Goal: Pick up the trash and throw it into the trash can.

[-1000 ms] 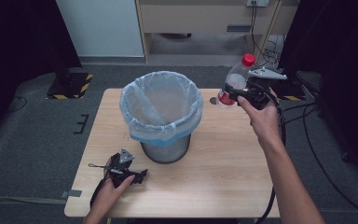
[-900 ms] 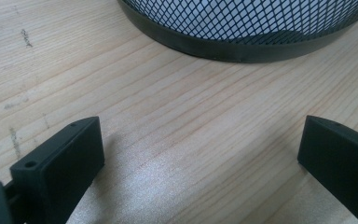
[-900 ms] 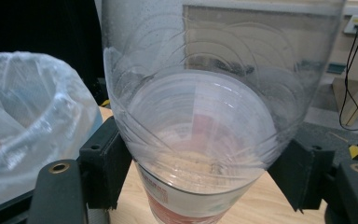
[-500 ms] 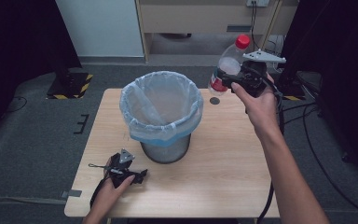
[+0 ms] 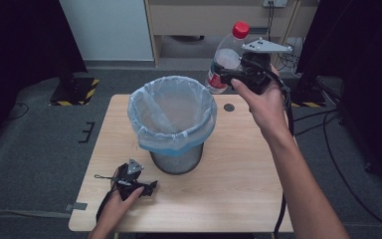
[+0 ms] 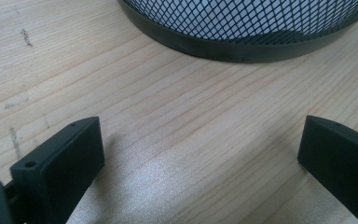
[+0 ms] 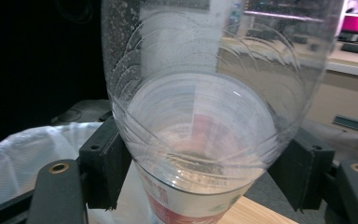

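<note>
The high view looks forward and down from above the near edge of the counter (image 5: 238, 169), far enough to hold both arms. The left claw (image 6: 200, 154) view sits very low, just above the wood, facing the mesh bin (image 6: 247, 23) ahead of its jaws. The right claw (image 7: 205, 163) view looks closely into the clear bottle (image 7: 200, 116); it shares the bin's bag (image 7: 23, 158) with the high view

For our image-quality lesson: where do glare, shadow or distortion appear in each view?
High view: even light, dark surroundings. Left gripper view: sheen on the table, soft shadow beside one jaw. Right gripper view: the clear bottle, clamped in the right hand-held gripper, warps the background.
</note>
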Demonstrator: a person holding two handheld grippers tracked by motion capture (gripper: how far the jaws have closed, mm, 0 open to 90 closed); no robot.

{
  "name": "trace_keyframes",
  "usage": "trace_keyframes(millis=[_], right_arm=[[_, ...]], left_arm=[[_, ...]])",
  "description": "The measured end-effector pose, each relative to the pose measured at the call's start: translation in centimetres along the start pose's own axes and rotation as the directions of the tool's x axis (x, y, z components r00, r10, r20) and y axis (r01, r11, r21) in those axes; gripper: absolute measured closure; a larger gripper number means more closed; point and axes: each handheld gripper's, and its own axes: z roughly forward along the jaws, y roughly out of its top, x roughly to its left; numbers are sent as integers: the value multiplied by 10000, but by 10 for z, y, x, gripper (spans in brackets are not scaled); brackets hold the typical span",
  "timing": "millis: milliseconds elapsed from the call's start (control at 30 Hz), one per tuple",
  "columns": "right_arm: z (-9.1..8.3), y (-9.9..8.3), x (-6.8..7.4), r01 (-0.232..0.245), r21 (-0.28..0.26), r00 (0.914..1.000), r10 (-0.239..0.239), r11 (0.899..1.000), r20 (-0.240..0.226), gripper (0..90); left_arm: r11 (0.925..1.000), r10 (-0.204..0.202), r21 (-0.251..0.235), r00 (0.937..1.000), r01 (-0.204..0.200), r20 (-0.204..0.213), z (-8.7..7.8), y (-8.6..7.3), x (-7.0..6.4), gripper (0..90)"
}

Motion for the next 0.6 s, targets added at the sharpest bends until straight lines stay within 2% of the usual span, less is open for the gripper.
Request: trace_keyframes(millis=[433,600], right_arm=[[22,3,33,273,91,9957,-264,9996,-885,278],[32,-2,41,159,235,9921,-128,9996,-1251,278]], left_arm=[[10000,-2,0,10000,2,-1,0,0,0,0],[10000,-2,2,10000,2,1,0,0,0,0]])
